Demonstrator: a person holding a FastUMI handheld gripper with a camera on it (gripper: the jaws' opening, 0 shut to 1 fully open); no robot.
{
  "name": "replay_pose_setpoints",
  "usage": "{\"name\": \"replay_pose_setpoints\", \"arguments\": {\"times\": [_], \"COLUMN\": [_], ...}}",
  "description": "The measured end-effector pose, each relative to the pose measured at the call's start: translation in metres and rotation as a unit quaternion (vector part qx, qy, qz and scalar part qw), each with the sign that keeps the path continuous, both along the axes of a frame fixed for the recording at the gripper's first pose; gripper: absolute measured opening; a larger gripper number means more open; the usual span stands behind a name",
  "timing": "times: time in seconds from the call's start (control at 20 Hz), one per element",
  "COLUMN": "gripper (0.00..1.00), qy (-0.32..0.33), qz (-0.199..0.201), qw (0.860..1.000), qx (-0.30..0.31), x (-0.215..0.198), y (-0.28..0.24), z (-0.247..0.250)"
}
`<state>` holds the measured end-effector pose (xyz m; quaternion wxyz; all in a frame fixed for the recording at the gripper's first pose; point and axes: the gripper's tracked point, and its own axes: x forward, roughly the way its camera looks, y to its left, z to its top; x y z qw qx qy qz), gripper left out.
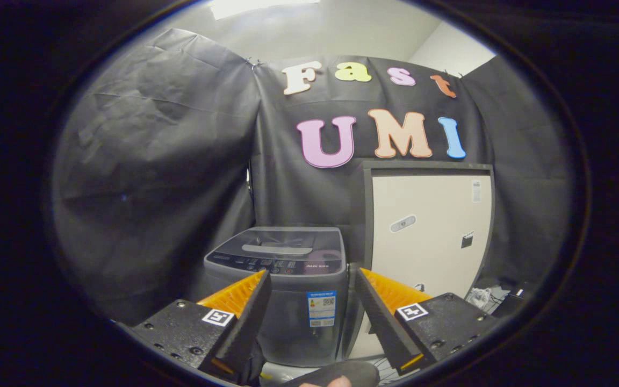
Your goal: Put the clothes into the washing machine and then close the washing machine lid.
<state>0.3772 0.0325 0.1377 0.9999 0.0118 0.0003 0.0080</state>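
Jaws of the gripper (312, 279) spread wide, empty, before the lid-shut washing machine (282, 290).

The washing machine (282, 290) is dark grey with a blue-and-white label on its front. The gripper (312, 306) has orange, black-edged fingers (237, 293), spread apart, on black mounts with black-and-white square markers. The cabinet (430, 236) to the right is cream, framed dark grey.

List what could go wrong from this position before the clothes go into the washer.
1. The washing machine lid looks shut, so nothing can go in until it is lifted.
2. The gripper is open with nothing between its fingers, and no clothes are in sight, so it may move in without a load.
3. The pale cabinet stands close beside the washer; a swing toward the lid could clip it.
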Motion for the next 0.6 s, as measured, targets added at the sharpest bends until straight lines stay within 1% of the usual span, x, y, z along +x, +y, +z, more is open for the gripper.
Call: {"name": "replay_pose_setpoints", "arguments": {"times": [0.6], "gripper": [0.94], "qy": [0.000], "qz": [0.000], "qw": [1.000], "qx": [0.001], "x": [0.0002], "y": [-0.0004], "z": [-0.0011]}}
